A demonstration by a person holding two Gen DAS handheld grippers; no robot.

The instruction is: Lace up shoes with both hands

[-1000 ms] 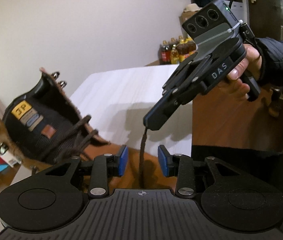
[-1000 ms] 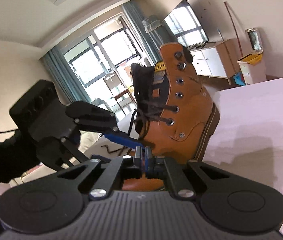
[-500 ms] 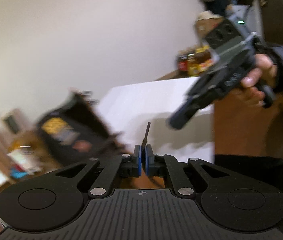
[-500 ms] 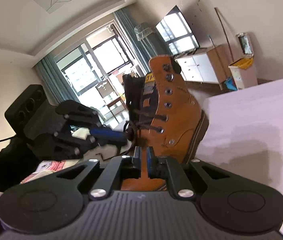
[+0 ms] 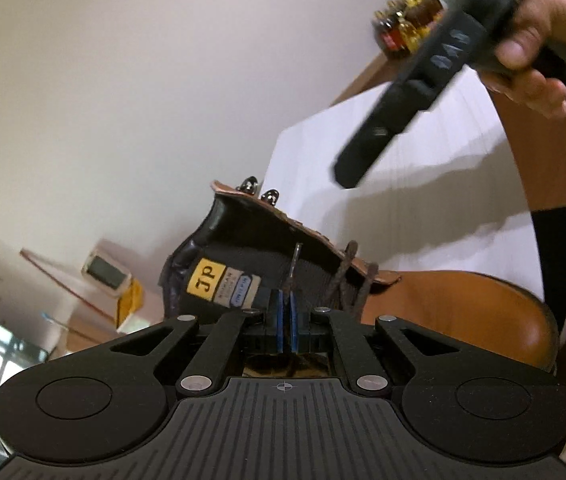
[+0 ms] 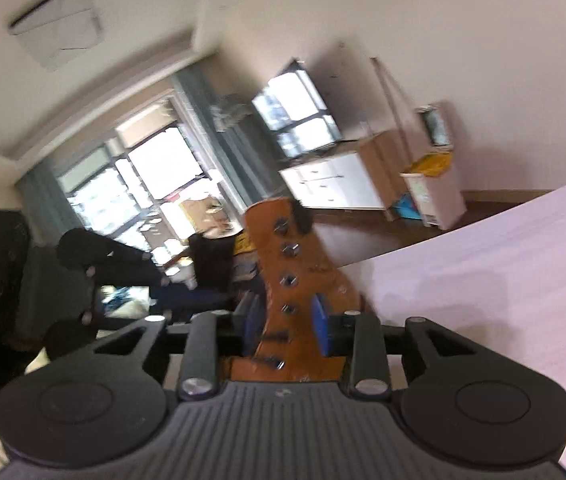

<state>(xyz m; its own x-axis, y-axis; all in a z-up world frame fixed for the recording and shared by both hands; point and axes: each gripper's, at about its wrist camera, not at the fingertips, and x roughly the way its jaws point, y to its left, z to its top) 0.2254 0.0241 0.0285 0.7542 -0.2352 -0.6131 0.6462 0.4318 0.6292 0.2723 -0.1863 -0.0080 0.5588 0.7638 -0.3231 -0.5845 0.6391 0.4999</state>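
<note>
A tan lace-up boot [image 5: 463, 312] lies on the white table [image 5: 403, 168], its black tongue with a yellow label [image 5: 205, 280] facing my left camera. My left gripper [image 5: 287, 320] is shut on the dark brown lace [image 5: 294, 264], whose stiff tip pokes up from between the pads. More lace [image 5: 343, 280] crosses the lower eyelets. A hand [image 5: 535, 52] holds my right gripper [image 5: 347, 172] blurred above the boot. In the right wrist view the right gripper [image 6: 285, 326] is open, its blue pads either side of the boot's eyelet row [image 6: 289, 280]. The left gripper [image 6: 103, 264] is a dark blur at left.
Bottles [image 5: 407, 28] stand on a brown counter behind the table. Beyond the table edge [image 6: 503, 272] are a white cabinet [image 6: 331, 184], a bin [image 6: 435, 200], a wall screen [image 6: 295, 108] and bright windows [image 6: 155, 168].
My left gripper shut on the lace end and swung toward the boot's tongue. My right gripper let go of the lace, opened and lifted away; both views are motion-blurred.
</note>
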